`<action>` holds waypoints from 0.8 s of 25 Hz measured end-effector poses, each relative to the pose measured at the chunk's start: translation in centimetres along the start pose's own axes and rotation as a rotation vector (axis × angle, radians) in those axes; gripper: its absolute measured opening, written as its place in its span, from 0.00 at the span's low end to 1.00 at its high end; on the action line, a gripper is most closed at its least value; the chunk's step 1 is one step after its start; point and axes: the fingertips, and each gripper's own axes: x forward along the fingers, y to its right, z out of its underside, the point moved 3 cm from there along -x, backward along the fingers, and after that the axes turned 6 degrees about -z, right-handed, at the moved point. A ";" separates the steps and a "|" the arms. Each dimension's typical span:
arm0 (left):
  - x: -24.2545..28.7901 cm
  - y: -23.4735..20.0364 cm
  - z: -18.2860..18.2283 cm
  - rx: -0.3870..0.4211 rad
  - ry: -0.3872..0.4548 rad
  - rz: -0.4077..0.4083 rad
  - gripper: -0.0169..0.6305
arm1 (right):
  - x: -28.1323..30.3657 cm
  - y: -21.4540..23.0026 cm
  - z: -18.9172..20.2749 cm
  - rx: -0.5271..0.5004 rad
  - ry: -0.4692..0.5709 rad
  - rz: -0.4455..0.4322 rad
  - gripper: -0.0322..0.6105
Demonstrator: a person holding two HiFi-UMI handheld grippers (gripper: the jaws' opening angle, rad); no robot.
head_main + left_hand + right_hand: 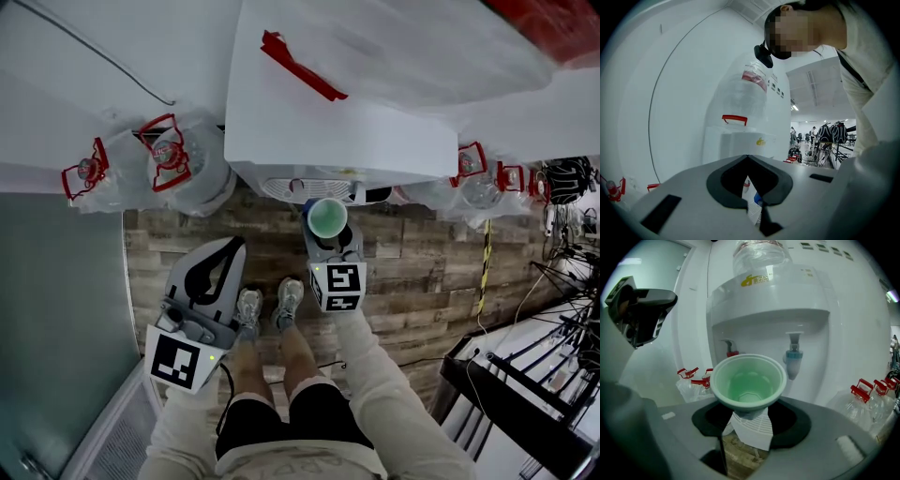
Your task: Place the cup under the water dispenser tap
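The cup (327, 217) is held between the jaws of the right gripper (330, 246), just before the water dispenser (347, 112) and between its two taps (793, 355). The left gripper (223, 261) is found leftward, apart. Water bottles (178, 161) are stood on the floor (422, 272) at both sides.

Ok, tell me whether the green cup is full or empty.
Empty. The right gripper view looks into the upright cup and shows its bare bottom, with no water line.

The right gripper (751, 422) is gripping the green cup (749, 383) upright between its jaws. Beyond it the white water dispenser (773, 305) is standing, its blue tap (793, 356) showing just right of the cup's rim (a red tap (732, 352) is peeking out left).
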 end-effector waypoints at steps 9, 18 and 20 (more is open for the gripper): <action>0.6 -0.2 1.4 0.012 0.012 0.008 0.04 | 2.8 3.1 3.2 0.035 -0.041 0.069 0.43; 0.8 -0.2 2.7 0.014 0.000 0.013 0.04 | 4.9 5.2 6.1 0.063 -0.090 0.104 0.43; 0.7 -0.2 2.8 0.013 -0.001 0.009 0.04 | 5.3 5.4 6.5 0.066 -0.099 0.105 0.43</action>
